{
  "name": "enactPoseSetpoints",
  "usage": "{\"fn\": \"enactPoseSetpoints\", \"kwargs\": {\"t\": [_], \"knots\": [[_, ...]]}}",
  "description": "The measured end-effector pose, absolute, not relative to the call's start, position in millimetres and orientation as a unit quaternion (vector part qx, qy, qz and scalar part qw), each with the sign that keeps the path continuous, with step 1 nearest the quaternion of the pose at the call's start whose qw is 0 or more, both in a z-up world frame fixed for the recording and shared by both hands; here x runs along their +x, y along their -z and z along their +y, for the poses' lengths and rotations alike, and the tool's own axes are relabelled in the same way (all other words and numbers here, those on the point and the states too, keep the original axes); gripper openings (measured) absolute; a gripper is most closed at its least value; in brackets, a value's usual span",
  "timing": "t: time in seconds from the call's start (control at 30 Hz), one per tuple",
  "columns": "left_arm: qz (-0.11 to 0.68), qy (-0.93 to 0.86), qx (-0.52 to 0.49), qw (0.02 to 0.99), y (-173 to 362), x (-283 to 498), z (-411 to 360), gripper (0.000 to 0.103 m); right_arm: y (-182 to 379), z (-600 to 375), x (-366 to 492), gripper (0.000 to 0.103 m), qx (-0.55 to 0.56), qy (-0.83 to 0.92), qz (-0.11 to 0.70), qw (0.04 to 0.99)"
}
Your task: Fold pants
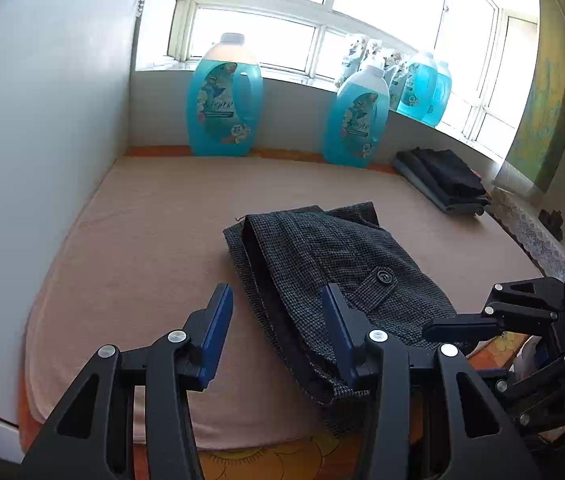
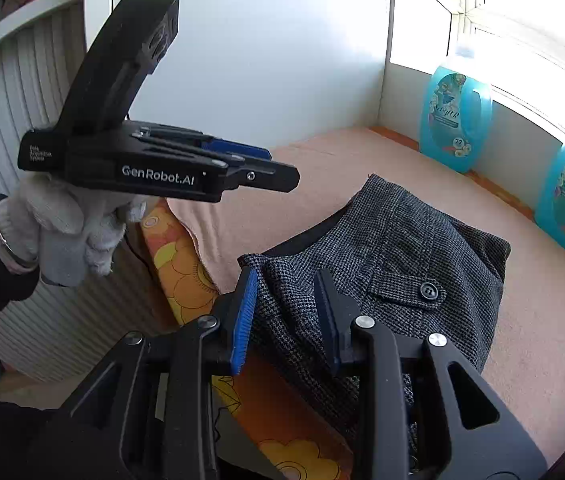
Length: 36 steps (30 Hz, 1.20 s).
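Pants (image 1: pixel 334 276) folded on bed (image 1: pixel 154 220); left gripper (image 1: pixel 278 332) parted, empty; right gripper (image 2: pixel 288 316) parted over cloth edge, not pinching.

Folded grey tweed pants (image 1: pixel 334 276) are lying on the peach-covered surface (image 1: pixel 154 240), button flap facing up, and the left gripper (image 1: pixel 278 320) is hovering just over their near edge with jaws apart and nothing pinched between them. The right gripper (image 1: pixel 458 326) is poking in from the right side. Blue detergent jugs (image 1: pixel 224 100) are sitting along the back wall under the window, with a dark folded stack (image 1: pixel 446 182) lying nearby.
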<state>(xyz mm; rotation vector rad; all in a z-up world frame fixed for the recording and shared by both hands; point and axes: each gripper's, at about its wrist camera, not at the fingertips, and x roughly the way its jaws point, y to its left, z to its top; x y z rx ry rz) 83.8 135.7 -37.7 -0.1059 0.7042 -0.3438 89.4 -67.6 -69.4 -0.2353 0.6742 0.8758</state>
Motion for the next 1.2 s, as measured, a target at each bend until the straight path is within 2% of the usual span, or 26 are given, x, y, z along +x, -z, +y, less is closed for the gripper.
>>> {"fn": "enactPoseSetpoints", "kwargs": {"t": [0.07,0.23,0.43,0.47,0.53,0.6,0.93,1.1,1.17,1.2], "knots": [[0.343,0.175,-0.046,0.922,37.2,81.3,127.5,0.045,57.6,-89.7,96.8,0.038,-0.074,-0.418,0.319,0.848],[0.342,0.213,-0.015,0.915,36.3,68.8,91.6,0.045,47.0,-139.0,140.4,0.04,-0.039,-0.34,0.31,0.887],[0.351,0.247,0.038,0.902,53.1,64.1,47.6,0.045,82.8,-179.0,241.0,0.042,0.03,-0.255,0.387,0.885],[0.356,0.25,0.04,0.9,57.7,64.7,44.9,0.045,90.1,-181.6,254.5,0.041,0.04,-0.251,0.4,0.881],[0.369,0.252,0.039,0.894,67.5,65.6,42.9,0.045,103.3,-185.1,276.1,0.026,0.064,-0.262,0.422,0.866],[0.379,0.253,0.036,0.89,75.4,65.8,44.8,0.045,110.5,-184.8,289.4,0.025,0.083,-0.273,0.429,0.857],[0.388,0.262,-0.002,0.884,94.0,60.1,57.7,0.046,142.3,-153.0,339.8,0.023,0.032,-0.241,0.462,0.853],[0.382,0.263,-0.003,0.886,92.7,55.8,57.2,0.046,147.2,-155.7,345.7,0.024,0.046,-0.241,0.468,0.849],[0.383,0.264,-0.012,0.885,87.8,57.3,61.4,0.046,139.7,-163.7,340.1,0.026,0.058,-0.245,0.459,0.852],[0.384,0.264,-0.018,0.885,84.6,57.0,64.8,0.046,135.8,-168.1,336.7,0.03,0.061,-0.245,0.456,0.853]]}}
